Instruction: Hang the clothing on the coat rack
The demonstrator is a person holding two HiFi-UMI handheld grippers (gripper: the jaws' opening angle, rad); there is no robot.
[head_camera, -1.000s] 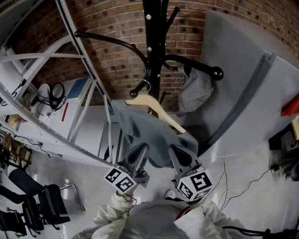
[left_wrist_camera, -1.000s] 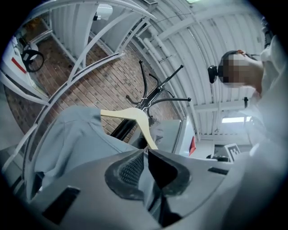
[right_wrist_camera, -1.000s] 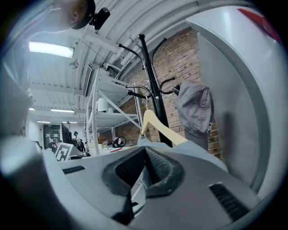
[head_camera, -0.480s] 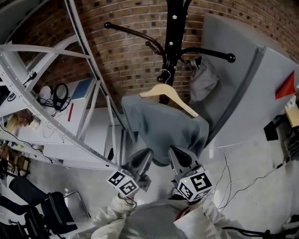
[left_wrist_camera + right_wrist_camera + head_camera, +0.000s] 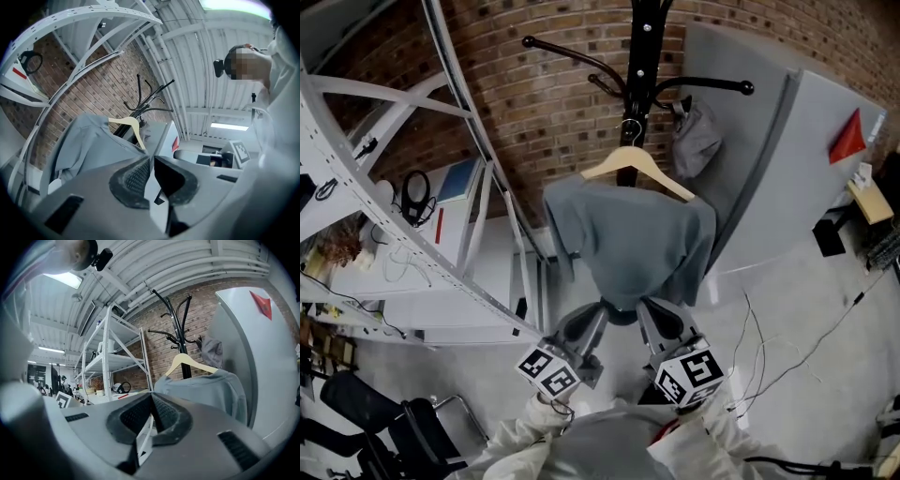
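The grey shirt is draped on a wooden hanger, and the hanger's hook sits at the black pole of the coat rack, so the shirt hangs directly in front of the rack's lower pole. The left gripper and the right gripper are side by side below the rack, just under the shirt's bottom hem. Each has its fingertips brought together with nothing between them. A second grey garment hangs from the rack's right-hand arm.
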